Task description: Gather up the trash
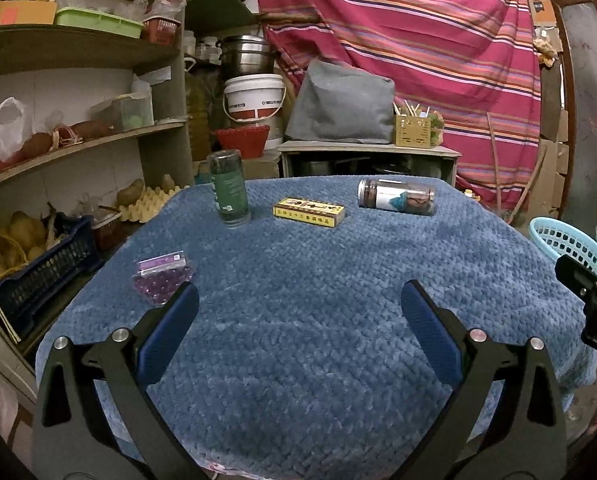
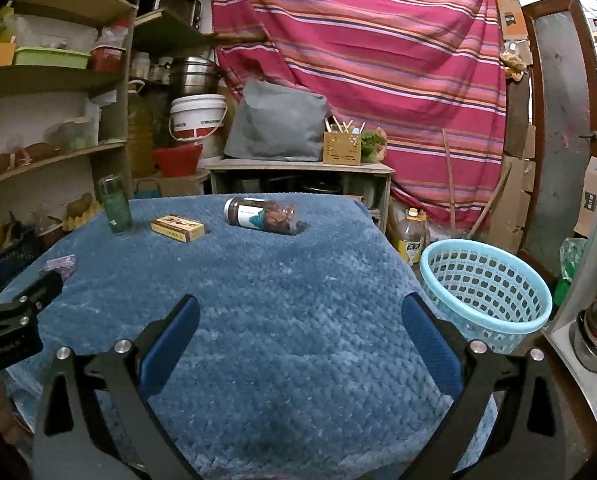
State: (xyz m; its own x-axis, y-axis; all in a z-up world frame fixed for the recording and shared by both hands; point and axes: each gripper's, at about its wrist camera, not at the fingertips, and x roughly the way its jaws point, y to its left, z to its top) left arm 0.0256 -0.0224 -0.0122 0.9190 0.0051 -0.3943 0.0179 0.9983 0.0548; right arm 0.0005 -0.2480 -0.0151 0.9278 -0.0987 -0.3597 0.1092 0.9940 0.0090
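Blue-padded left gripper [image 1: 298, 300] and right gripper [image 2: 300, 312] hover spread wide and empty above the blanket [image 1: 318, 340]. Beside it, the basket [image 2: 486, 292] shows nothing inside; a clear jar [image 2: 264, 216] of brown pieces lies toppled.

Left black two-finger gripper with blue pads [image 1: 298, 300]: jaws spread wide, nothing between them, held level and low, pointing forward. Right black two-finger gripper with blue pads [image 2: 300, 314]: same wide spread, empty, pointing forward. Each one's black body shows at the edge of the other's view; the two sit side by side, apart
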